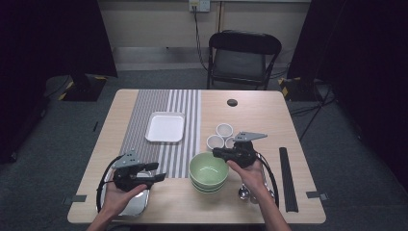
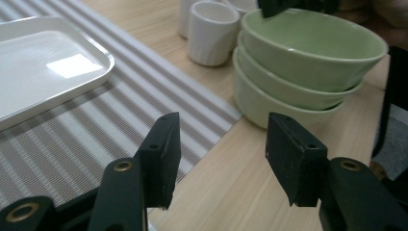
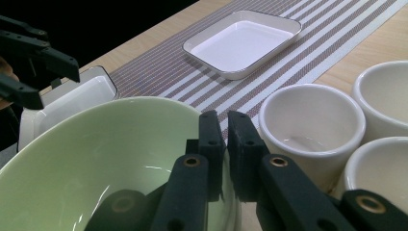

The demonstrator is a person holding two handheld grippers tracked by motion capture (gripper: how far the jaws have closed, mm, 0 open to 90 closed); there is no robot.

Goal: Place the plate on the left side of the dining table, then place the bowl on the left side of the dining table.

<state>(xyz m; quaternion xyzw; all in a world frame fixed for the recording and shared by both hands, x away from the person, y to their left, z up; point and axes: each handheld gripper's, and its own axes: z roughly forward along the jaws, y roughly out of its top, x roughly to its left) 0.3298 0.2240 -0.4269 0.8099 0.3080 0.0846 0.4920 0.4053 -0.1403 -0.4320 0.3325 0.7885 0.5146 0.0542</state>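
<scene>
Clamping: right gripper (image 1: 216, 153) jaws pinch top green bowl's (image 1: 208, 167) rim
Left gripper (image 1: 159, 172): jaws apart, empty
Worktop (image 1: 255, 115): pale wood, striped runner (image 1: 166, 149)
Room: grey floor, folding chair (image 1: 243, 57)

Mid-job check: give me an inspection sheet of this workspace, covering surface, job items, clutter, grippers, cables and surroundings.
Surface: wooden table with a striped runner lying front to back.
Job's things: stack of green bowls near the front middle; the right gripper's jaws pinch the top bowl's rim.
Clutter: white tray on the runner; second white tray under the left hand; three white cups behind the bowls; black chopsticks at the right edge; spoons by the right wrist.
Grippers: right gripper shut on the bowl rim; left gripper open, nothing between its jaws, pointed at the bowls.
Cables: one trails from each gripper; a wall cable hangs behind.
Surroundings: folding chair beyond the table, grey floor.
</scene>
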